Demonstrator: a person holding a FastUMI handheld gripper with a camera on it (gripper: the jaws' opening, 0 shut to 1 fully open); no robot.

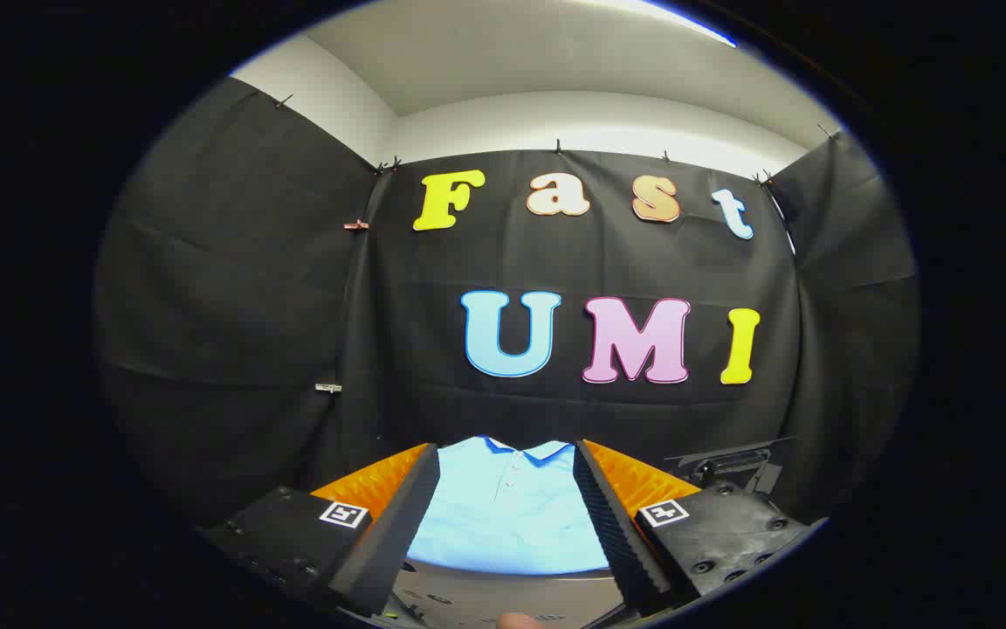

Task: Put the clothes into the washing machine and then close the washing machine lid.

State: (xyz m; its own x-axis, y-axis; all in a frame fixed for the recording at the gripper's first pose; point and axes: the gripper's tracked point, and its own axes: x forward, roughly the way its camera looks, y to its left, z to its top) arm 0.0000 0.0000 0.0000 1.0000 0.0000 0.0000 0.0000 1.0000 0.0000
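A light blue polo shirt lies flat on a surface just ahead of the gripper, its collar and button placket pointing away toward the booth wall. The two fingers stand apart on either side of the shirt as seen from the camera, and nothing is pressed between them. The gripper is open. Whether the fingertips touch the fabric cannot be told. A dark raised part with a handle-like bar shows just right of the right finger; it may belong to the washing machine.
Black cloth walls close off the space beyond the shirt and on both sides. A pale glossy surface shows below the shirt, between the fingers' bases. A fingertip of a person's hand shows at the very bottom.
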